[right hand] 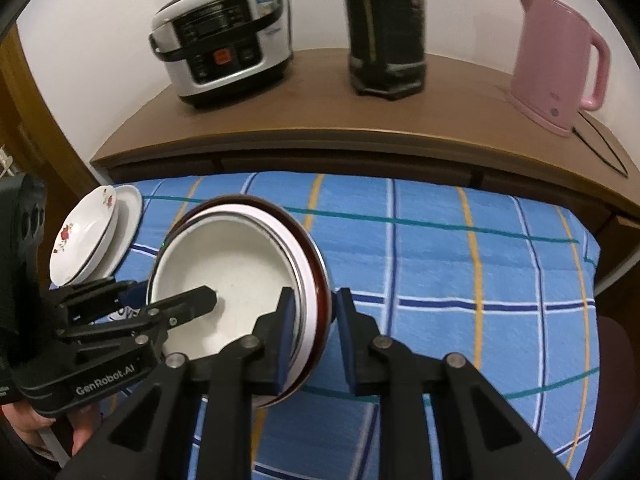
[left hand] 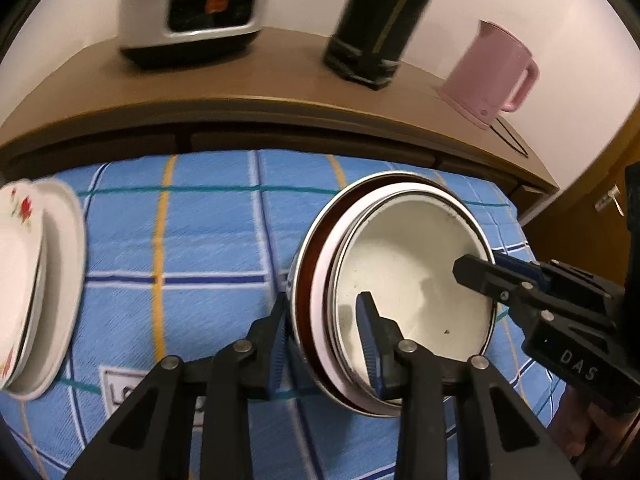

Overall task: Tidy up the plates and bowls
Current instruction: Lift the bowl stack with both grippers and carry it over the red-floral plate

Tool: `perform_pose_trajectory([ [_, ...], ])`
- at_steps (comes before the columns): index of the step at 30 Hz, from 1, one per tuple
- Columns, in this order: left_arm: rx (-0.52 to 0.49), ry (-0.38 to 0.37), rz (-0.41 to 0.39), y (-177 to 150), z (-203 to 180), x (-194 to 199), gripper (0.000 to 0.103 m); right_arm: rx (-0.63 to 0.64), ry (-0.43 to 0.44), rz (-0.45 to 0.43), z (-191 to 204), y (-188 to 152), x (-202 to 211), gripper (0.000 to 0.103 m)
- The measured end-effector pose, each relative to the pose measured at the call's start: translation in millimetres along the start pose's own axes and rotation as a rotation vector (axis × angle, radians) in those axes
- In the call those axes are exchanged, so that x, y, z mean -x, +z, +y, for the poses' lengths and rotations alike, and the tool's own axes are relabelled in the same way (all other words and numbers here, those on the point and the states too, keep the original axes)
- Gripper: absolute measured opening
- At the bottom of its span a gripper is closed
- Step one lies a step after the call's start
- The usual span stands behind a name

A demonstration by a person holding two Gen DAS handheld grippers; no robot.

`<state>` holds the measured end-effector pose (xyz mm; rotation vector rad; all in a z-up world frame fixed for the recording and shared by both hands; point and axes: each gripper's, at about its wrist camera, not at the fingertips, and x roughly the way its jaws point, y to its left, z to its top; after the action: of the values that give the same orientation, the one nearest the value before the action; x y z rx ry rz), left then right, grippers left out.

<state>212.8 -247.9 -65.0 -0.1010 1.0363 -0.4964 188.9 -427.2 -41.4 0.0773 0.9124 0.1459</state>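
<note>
Both grippers clamp the nested bowl stack (left hand: 412,280) by opposite rims: left gripper (left hand: 326,340) jaws straddle the 9 o'clock edge, right gripper (right hand: 312,332) jaws the 3 o'clock edge, pads pressing. The stack is tilted over the blue checked cloth (left hand: 200,248). Flowered plates (right hand: 86,236) lie at 9 o'clock. Behind, on the wooden table (right hand: 320,116): rice cooker (right hand: 224,40), dark bottle (right hand: 386,28), pink kettle (right hand: 556,60).
</note>
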Motion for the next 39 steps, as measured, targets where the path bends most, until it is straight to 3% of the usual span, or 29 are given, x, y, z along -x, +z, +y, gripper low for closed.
perform_pose_trajectory([
  [39, 0.216, 0.266, -0.168, -5.1, 177.5, 139.5, 0.034, 0.308, 0.192, -0.02, 230.5, 73.8, -30.6, 0.021],
])
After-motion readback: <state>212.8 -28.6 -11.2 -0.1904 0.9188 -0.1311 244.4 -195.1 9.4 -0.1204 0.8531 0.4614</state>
